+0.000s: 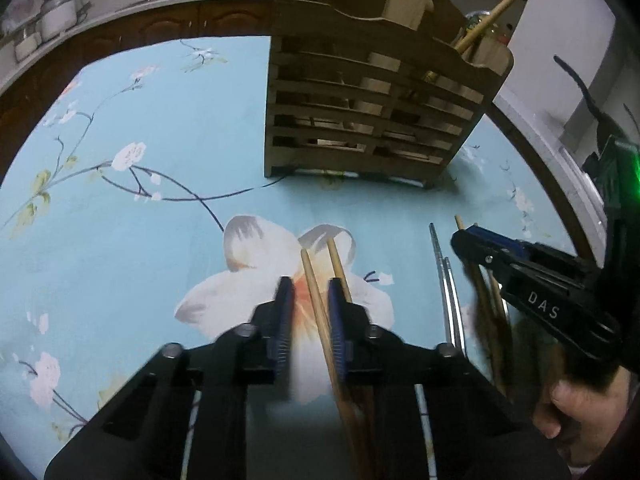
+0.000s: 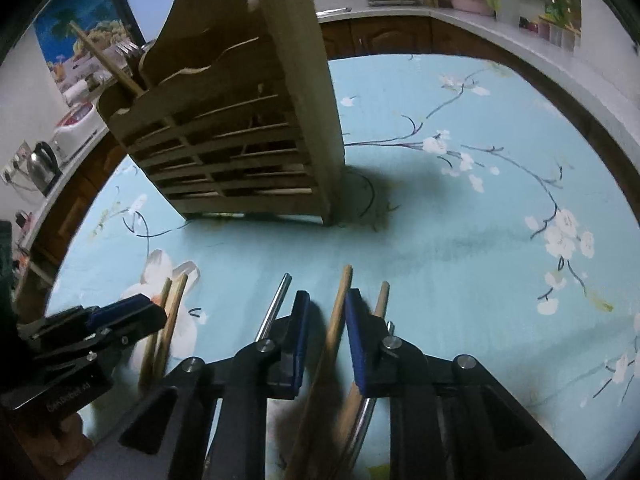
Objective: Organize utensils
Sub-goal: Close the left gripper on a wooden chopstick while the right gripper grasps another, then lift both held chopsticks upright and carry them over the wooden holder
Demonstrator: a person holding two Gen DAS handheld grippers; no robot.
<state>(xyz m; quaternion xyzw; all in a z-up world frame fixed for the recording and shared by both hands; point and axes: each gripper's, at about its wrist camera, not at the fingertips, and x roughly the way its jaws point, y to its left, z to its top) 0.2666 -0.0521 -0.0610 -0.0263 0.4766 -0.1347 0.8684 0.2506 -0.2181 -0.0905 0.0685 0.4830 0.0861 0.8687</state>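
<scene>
On the blue flowered tablecloth (image 1: 160, 240) lie two wooden chopsticks; one (image 1: 316, 292) runs between the jaws of my left gripper (image 1: 311, 280). It rests against the right pad with a gap to the left pad, so the gripper is open. The other (image 1: 340, 268) passes behind the right finger. My right gripper (image 2: 326, 294) is open around another wooden chopstick (image 2: 340, 312), which lies near its right pad. A metal chopstick (image 2: 276, 304) and a second wooden one (image 2: 382, 298) lie just outside its fingers. The slatted wooden holder (image 1: 360, 120) stands upright beyond both.
A chopstick (image 1: 496, 12) leans out of the holder (image 2: 240, 140). The left gripper (image 2: 156, 308) and right gripper (image 1: 460, 236) sit close side by side, a hand (image 1: 568, 400) behind the right. A kettle (image 2: 40, 164) and jars stand on counters past the table edge.
</scene>
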